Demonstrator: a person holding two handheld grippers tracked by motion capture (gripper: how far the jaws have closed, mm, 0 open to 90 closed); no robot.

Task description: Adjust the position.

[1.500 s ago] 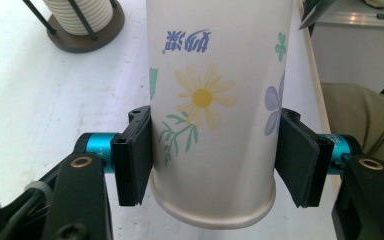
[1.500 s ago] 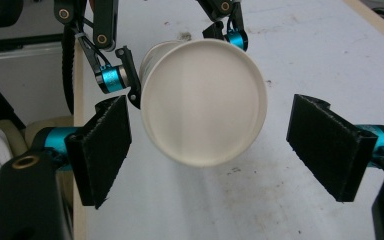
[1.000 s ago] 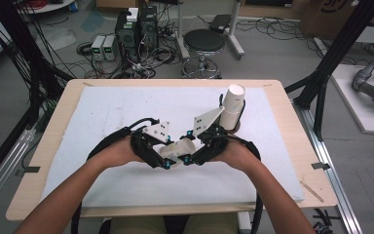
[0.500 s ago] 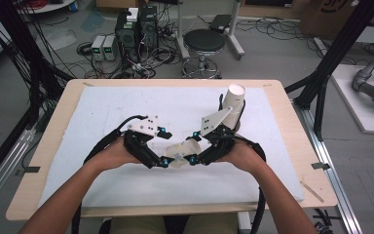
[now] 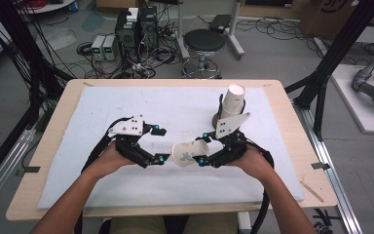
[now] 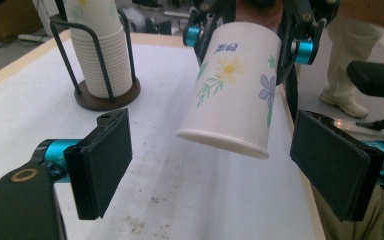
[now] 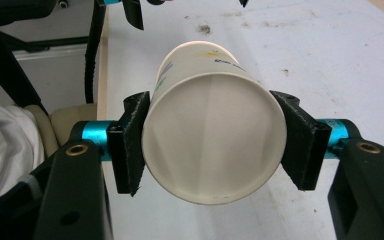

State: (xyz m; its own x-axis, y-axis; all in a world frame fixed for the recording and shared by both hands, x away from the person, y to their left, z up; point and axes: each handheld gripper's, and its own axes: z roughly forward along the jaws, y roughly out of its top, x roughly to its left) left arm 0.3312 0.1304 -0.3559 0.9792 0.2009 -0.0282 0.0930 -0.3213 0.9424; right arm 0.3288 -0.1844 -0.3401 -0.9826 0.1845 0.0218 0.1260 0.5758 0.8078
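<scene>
- The right gripper, a black claw with bright blue knobs, is holding a white paper cup with painted flowers.
- In the right gripper view, its two black pads are pressing on both sides of the cup, close to the cup's flat bottom.
- The cup is lying on its side in the air, a little above the white foam mat that is covering the light wooden table.
- The cup's open mouth is pointing toward the left gripper, and its bottom is facing the right gripper's camera.
- The left gripper is standing wide open. Its jaws have just been opening, and they are not touching anything.
- In the left gripper view, the cup is hanging between the two big black pads, but there is a clear gap on each side.
- A yellow flower, a purple flower and green leaves are showing on the cup's side there.
- In the high view, the two grippers are sitting near the front middle of the mat, with the cup just beside the left one.
- A tall stack of the same white paper cups is standing in a black wire holder with a round brown base, farther back on the mat, behind the right gripper.
- The person's hands are gripping both tools from the near edge of the table.
</scene>
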